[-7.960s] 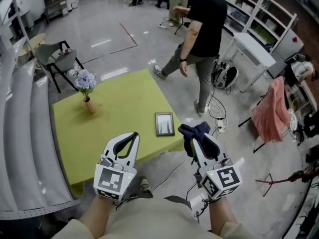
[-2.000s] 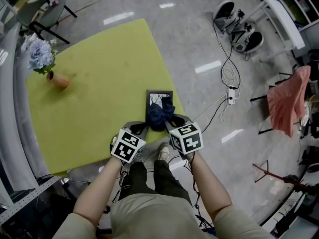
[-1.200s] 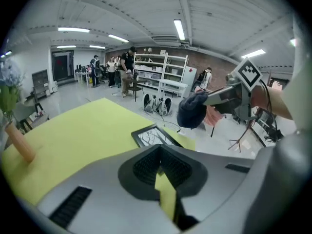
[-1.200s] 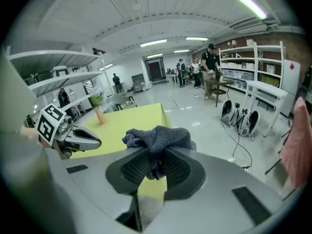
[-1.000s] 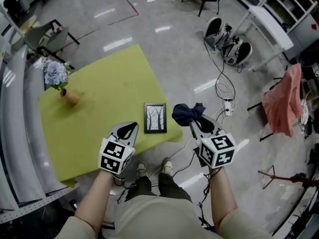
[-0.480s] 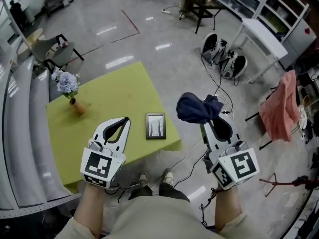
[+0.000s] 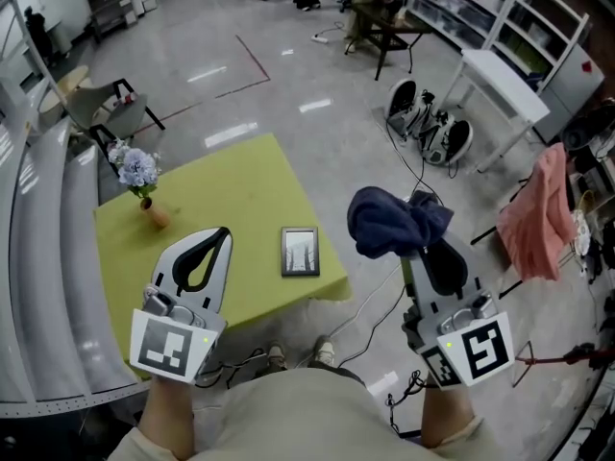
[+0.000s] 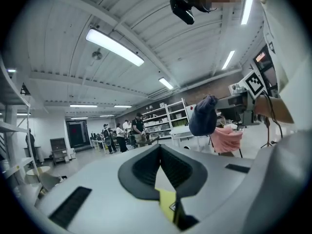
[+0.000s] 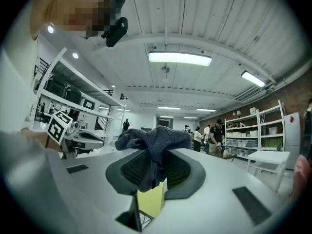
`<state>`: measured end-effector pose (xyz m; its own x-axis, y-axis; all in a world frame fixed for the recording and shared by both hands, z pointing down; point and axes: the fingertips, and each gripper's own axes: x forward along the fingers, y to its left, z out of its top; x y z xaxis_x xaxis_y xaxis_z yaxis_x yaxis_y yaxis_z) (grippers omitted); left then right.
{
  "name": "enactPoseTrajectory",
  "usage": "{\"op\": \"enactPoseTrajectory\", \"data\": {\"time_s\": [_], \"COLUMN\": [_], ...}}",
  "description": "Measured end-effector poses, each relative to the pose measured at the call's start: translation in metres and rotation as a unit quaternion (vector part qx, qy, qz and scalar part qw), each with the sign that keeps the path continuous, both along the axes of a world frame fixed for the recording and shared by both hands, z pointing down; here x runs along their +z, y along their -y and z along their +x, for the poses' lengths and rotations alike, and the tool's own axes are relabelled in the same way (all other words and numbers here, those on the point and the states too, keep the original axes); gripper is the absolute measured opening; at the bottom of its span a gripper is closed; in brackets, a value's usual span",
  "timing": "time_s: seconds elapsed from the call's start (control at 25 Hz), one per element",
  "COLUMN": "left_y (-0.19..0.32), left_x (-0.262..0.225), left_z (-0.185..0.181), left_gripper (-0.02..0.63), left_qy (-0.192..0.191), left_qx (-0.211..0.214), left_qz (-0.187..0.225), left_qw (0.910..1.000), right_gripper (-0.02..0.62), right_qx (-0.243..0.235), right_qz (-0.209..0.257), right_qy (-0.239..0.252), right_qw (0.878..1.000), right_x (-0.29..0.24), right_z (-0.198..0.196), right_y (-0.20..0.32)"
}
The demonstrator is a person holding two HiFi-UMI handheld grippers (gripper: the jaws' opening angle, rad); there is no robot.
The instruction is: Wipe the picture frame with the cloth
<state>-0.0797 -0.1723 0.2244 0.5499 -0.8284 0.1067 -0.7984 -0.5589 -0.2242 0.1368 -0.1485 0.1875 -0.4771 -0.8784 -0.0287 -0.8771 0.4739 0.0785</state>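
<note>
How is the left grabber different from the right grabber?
The right gripper is clamped on a dark blue cloth; the left gripper holds nothing, its jaws closed together. In the head view the left gripper shows over the green table, while the right gripper shows over the floor beside it. Both point upward, and neither touches the picture frame.

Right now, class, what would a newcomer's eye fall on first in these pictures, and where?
The bunched dark blue cloth stands out, clamped in the right gripper above the floor beside the table. Then the yellow-green table, with a small picture frame lying flat near its right edge and a vase of pale flowers at its far left.
</note>
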Motion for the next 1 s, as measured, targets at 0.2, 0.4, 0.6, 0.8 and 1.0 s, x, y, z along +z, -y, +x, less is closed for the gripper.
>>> {"op": "enactPoseTrajectory", "data": {"time_s": [0.2, 0.4, 0.6, 0.8, 1.0], "left_y": [-0.005, -0.005, -0.005, -0.006, -0.008], "left_x": [0.007, 0.029, 0.033, 0.035, 0.038], "left_z": [0.005, 0.006, 0.010, 0.012, 0.012], "left_gripper": [0.008, 0.008, 0.008, 0.008, 0.008], "left_qy": [-0.014, -0.022, -0.021, -0.018, -0.006], "left_qx": [0.007, -0.009, -0.009, -0.006, -0.012], "left_qz": [-0.001, -0.028, -0.034, -0.028, -0.043], "left_qw": [0.9999, 0.9993, 0.9992, 0.9994, 0.9990], "right_gripper": [0.077, 0.077, 0.077, 0.077, 0.077], "right_qx": [-0.007, -0.008, -0.021, -0.022, -0.020], "right_qz": [-0.015, -0.052, -0.072, -0.075, -0.077], "right_qy": [-0.010, -0.037, -0.041, -0.053, -0.058], "right_qw": [1.000, 0.998, 0.996, 0.996, 0.995], "right_x": [0.013, 0.046, 0.061, 0.067, 0.069], "right_z": [0.002, -0.003, -0.008, -0.008, -0.007], "right_y": [-0.001, 0.003, 0.008, 0.010, 0.011]}}
